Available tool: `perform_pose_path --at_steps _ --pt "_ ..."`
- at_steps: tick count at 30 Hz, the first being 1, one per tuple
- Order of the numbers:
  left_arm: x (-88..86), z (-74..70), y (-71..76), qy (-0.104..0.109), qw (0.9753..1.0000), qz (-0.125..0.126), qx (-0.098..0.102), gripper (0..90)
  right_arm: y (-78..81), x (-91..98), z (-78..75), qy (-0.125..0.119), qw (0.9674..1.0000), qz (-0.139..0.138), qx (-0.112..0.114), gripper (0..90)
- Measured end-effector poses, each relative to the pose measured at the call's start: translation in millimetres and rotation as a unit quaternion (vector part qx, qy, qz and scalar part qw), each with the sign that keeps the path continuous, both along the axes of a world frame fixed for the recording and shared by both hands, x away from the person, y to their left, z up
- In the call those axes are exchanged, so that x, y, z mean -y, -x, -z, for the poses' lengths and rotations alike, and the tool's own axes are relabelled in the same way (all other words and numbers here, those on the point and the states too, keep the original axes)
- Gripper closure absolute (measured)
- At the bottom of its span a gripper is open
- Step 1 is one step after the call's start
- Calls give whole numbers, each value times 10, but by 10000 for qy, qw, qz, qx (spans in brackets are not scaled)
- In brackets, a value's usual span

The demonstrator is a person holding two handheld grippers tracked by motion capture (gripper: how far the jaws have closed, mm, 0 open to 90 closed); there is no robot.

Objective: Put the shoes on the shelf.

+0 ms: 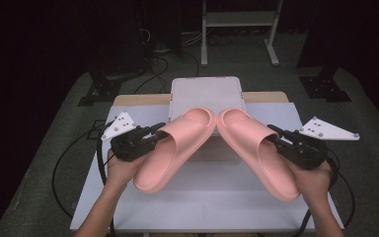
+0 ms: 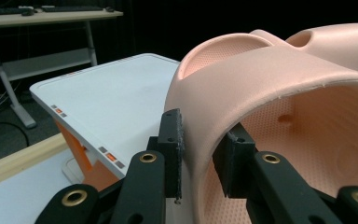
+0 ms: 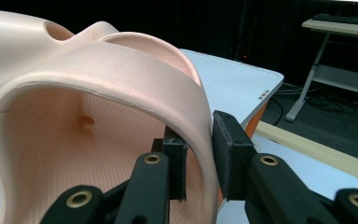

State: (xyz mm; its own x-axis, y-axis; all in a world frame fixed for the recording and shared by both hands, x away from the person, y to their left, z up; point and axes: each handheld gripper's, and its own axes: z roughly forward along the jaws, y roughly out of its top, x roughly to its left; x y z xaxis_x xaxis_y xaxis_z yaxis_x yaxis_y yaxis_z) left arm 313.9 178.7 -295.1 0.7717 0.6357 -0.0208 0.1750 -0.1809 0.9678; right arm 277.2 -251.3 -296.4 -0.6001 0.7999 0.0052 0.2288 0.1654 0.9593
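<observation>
Two pink foam slides are held above the table, toes meeting over a white box (image 1: 206,91). My left gripper (image 1: 154,134) is shut on the strap edge of the left slide (image 1: 175,145); in the left gripper view the strap (image 2: 242,88) sits pinched between the pads (image 2: 173,140) of that gripper (image 2: 198,156). My right gripper (image 1: 276,134) is shut on the strap edge of the right slide (image 1: 259,148); the right gripper view shows its strap (image 3: 135,88) clamped between the jaws of my right gripper (image 3: 200,156). Both heels hang toward me.
The white box (image 2: 116,102) with orange sides rests at the table's far middle. A white tabletop (image 1: 202,197) with a wooden back edge (image 1: 138,98) lies below. Cables (image 1: 69,153) trail off the left side. Metal desk legs (image 1: 237,29) stand behind on the floor.
</observation>
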Motion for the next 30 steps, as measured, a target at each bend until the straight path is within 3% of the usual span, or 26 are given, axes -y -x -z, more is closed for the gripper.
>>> perform_pose_path --at_steps 14,30 --pt "23 -88 -389 -104 9996 -191 -151 735 -421 -78 -46 -37 9997 184 -182 752" --pt "25 -137 -649 -126 9988 -385 -265 735 -737 -142 -117 41 9991 276 -324 752"
